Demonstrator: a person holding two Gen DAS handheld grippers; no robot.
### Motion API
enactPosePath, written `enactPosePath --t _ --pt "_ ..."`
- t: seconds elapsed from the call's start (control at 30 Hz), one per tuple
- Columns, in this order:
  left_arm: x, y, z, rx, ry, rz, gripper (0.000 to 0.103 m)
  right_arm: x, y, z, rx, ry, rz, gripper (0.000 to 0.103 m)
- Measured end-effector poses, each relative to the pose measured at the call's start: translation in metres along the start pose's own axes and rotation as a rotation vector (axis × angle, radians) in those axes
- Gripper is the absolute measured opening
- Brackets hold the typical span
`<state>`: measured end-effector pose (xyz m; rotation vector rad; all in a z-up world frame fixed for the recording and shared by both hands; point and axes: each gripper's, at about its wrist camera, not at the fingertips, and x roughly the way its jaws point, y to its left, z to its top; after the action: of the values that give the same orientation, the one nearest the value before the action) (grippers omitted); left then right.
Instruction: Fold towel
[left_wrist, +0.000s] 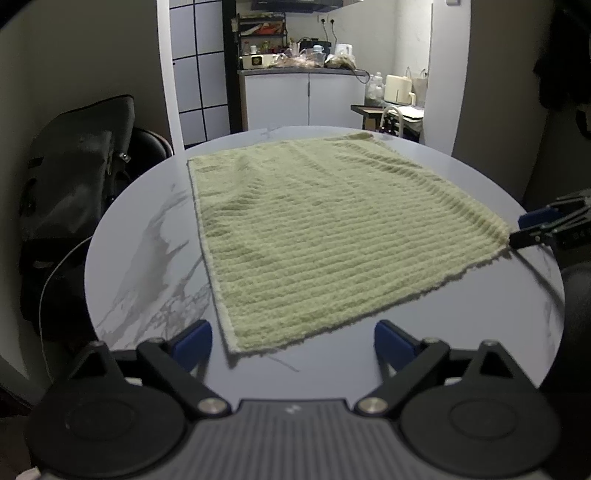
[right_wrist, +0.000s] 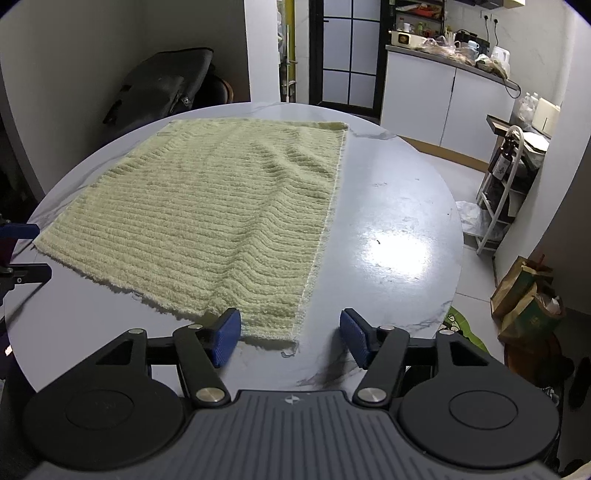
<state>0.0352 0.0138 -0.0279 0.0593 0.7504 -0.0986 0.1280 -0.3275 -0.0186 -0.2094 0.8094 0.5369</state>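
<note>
Left tool (left_wrist: 293, 341) wide open, blue pads (left_wrist: 192, 341) straddling the near corner of the green ribbed towel (left_wrist: 325, 236), not touching it. Towel lies flat, unfolded on the round marble desk (left_wrist: 147, 258). Right tool (left_wrist: 524, 230) at the towel's right corner, tips at its edge; grip unclear.

Round marble-look table (right_wrist: 388, 221), black bag (left_wrist: 74, 173), white kitchen cabinets (left_wrist: 306, 99), paper bags (right_wrist: 524, 295)

From the left wrist view I see the right gripper (left_wrist: 517, 230) cut off by the right edge. Items on the far kitchen counter (left_wrist: 303, 70) are too small to identify.
</note>
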Motion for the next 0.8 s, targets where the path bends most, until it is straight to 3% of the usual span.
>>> enactPosePath --t 0.27,0.4,0.67,0.8 --pt "0.0 0.011 0.005 -0.042 -0.015 0.023 0.078 -0.009 0.007 -0.002 -0.039 -0.072 0.017 0.064" --pt "0.003 0.008 0.007 -0.022 -0.017 0.028 0.078 0.002 0.007 0.002 -0.033 -0.002 0.005 0.064" --pt "0.004 0.006 0.007 -0.016 -0.017 0.02 0.079 0.005 0.006 0.004 -0.033 0.005 0.023 0.065" --pt "0.006 0.004 0.008 -0.014 -0.006 0.015 0.083 0.005 0.006 0.005 -0.05 0.014 0.041 0.071"
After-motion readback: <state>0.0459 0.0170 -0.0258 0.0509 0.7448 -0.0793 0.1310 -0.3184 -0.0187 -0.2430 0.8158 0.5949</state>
